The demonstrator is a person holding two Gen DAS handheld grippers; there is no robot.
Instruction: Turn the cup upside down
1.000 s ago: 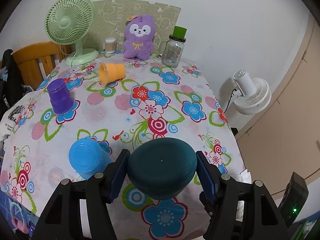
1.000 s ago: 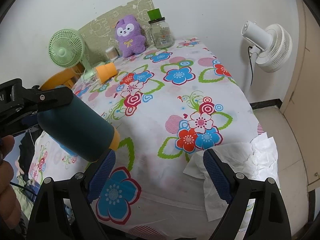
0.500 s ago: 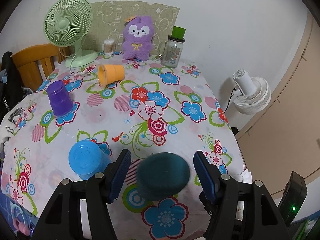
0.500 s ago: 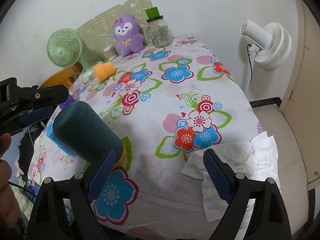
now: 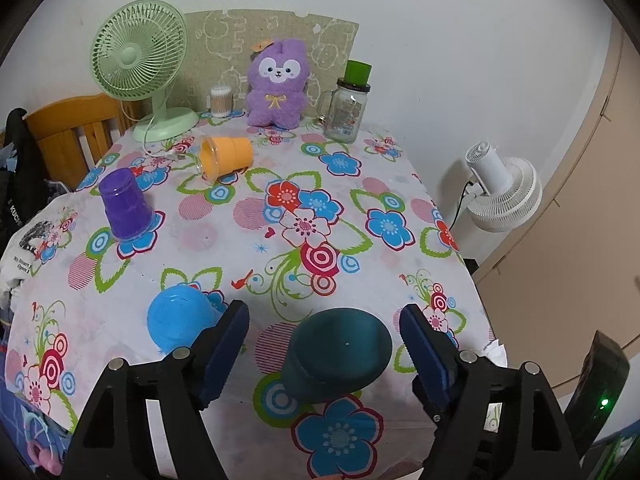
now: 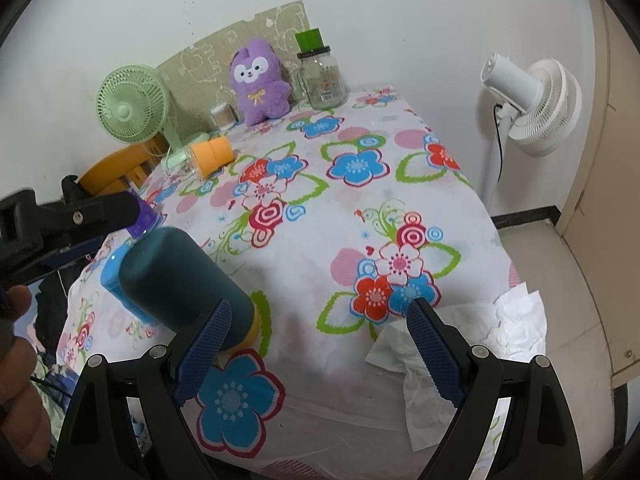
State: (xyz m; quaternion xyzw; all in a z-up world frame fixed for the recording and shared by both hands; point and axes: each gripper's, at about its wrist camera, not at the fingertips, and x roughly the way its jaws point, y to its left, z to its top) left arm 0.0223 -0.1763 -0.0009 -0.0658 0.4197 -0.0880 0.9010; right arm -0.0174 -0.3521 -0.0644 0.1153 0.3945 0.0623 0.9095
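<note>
A dark teal cup stands upside down on the flowered tablecloth near the front edge, free between the fingers of my open left gripper. It also shows in the right wrist view, just left of my open, empty right gripper. A blue cup and a purple cup stand upside down at the left. An orange cup lies on its side at the back.
A green desk fan, cotton-swab jar, purple plush and glass jar with green cup line the back wall. A white floor fan stands right of the table. Crumpled tissue hangs at the front right edge.
My left gripper has opened and let go of the teal cup, which now stands upside down on the cloth; the gripper has drawn up and back. The right gripper has barely moved.
</note>
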